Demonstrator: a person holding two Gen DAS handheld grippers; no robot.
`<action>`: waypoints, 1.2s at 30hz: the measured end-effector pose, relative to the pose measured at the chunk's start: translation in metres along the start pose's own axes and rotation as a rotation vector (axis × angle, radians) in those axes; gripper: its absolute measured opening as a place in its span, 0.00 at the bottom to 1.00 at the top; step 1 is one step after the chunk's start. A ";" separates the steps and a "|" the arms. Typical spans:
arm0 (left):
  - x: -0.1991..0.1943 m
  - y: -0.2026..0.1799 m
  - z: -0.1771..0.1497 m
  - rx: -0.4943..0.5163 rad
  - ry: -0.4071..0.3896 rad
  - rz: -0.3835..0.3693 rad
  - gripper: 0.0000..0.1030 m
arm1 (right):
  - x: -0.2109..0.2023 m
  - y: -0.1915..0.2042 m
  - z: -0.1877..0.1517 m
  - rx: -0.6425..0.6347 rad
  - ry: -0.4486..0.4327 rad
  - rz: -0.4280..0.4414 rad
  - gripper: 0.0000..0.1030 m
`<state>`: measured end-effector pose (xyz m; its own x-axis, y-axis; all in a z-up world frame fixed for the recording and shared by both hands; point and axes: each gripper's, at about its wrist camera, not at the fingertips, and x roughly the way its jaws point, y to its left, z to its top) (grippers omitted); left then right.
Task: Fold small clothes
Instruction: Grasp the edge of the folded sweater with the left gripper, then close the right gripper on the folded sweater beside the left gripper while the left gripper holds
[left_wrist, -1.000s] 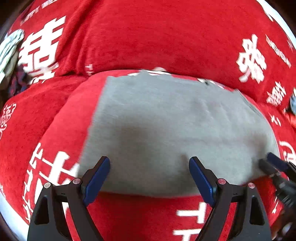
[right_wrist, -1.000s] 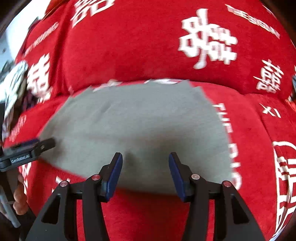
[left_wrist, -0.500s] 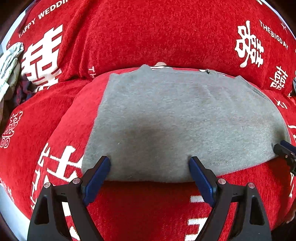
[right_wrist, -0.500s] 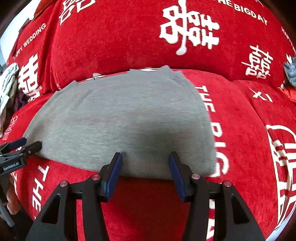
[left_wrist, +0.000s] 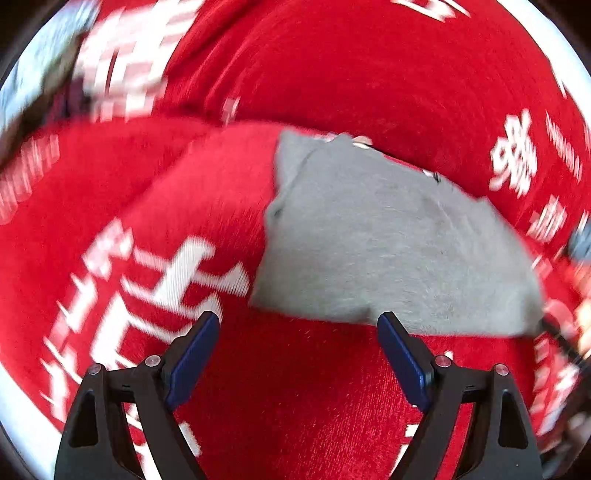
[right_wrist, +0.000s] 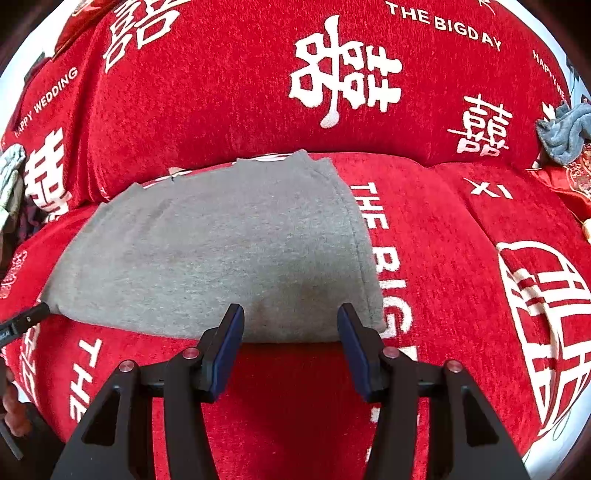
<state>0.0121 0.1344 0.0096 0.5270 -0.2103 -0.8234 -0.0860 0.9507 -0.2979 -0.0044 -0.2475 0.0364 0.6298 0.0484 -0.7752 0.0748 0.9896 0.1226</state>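
Note:
A grey folded garment (right_wrist: 221, 251) lies flat on the seat of a red sofa cover (right_wrist: 443, 258) printed with white characters. My right gripper (right_wrist: 291, 314) is open over the garment's near edge, towards its right corner, with nothing pressed between the pads. My left gripper (left_wrist: 298, 325) stands wide open just short of the garment (left_wrist: 388, 251), by its near left corner; that view is motion-blurred. In the right wrist view a tip of the left gripper (right_wrist: 26, 319) shows beside the garment's left corner.
The sofa's backrest (right_wrist: 240, 92) rises right behind the garment. A blue-grey towel (right_wrist: 565, 133) and a red patterned cushion (right_wrist: 569, 181) lie at the far right. A pale cloth (right_wrist: 11, 173) sits at the far left. A hand (right_wrist: 14, 421) shows bottom left.
The left gripper has swung left, from over the garment's near edge to its near left corner. The right gripper has shifted right towards the right corner. Both stay open.

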 end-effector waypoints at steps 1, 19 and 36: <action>0.005 0.014 0.001 -0.063 0.023 -0.061 0.85 | 0.000 0.002 0.000 -0.002 -0.001 0.004 0.55; 0.038 0.031 0.033 -0.317 0.041 -0.493 0.69 | 0.014 0.061 0.023 -0.126 0.034 0.073 0.55; 0.040 0.025 0.027 -0.157 -0.079 -0.383 0.25 | 0.122 0.233 0.146 -0.228 0.318 0.271 0.61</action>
<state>0.0537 0.1562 -0.0174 0.6089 -0.5180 -0.6007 0.0040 0.7593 -0.6507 0.2028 -0.0305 0.0604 0.3328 0.3128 -0.8896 -0.2538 0.9383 0.2350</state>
